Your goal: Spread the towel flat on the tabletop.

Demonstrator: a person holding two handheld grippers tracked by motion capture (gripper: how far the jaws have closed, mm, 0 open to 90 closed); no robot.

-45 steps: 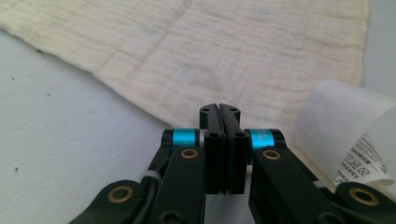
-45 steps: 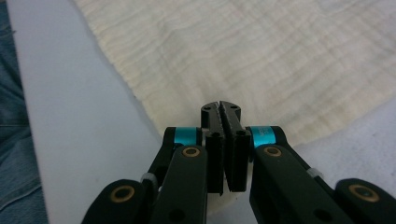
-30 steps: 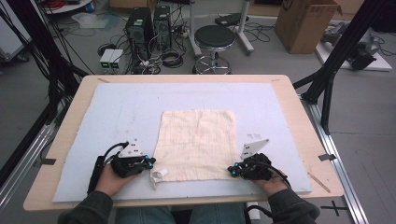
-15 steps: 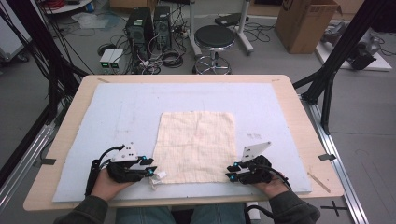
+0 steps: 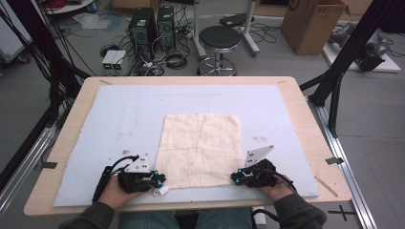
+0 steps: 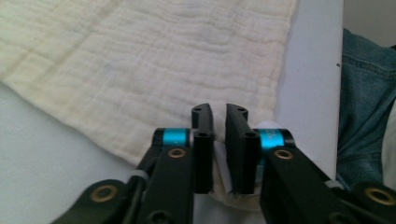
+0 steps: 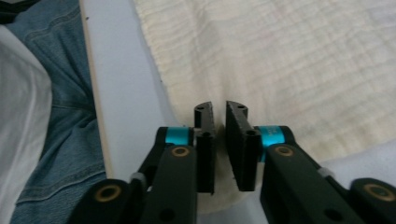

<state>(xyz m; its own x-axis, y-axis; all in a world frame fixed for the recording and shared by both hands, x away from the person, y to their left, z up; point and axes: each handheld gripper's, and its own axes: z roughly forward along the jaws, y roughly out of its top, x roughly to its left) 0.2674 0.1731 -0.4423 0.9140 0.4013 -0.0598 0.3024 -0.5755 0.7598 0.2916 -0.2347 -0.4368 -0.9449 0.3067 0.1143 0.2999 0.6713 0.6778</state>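
High view: your cream, square, crinkled muslin cloth (image 5: 199,150) lies flat near the worktop's (image 5: 191,81) front edge; left claw (image 5: 160,181) and right claw (image 5: 235,178) each pinch a near corner, jaws just closed.

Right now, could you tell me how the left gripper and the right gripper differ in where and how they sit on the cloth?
The left gripper pinches the near left corner of the cloth; the right gripper pinches its near right corner. A small white bit of cloth pokes out beside the left gripper, none beside the right. Both have just closed on fabric, low over the mat.

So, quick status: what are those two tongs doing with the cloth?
Left tongs and right tongs just closed, each pinching a near corner of the cream cloth. Cloth flat on the blue mat. Nothing in the way.
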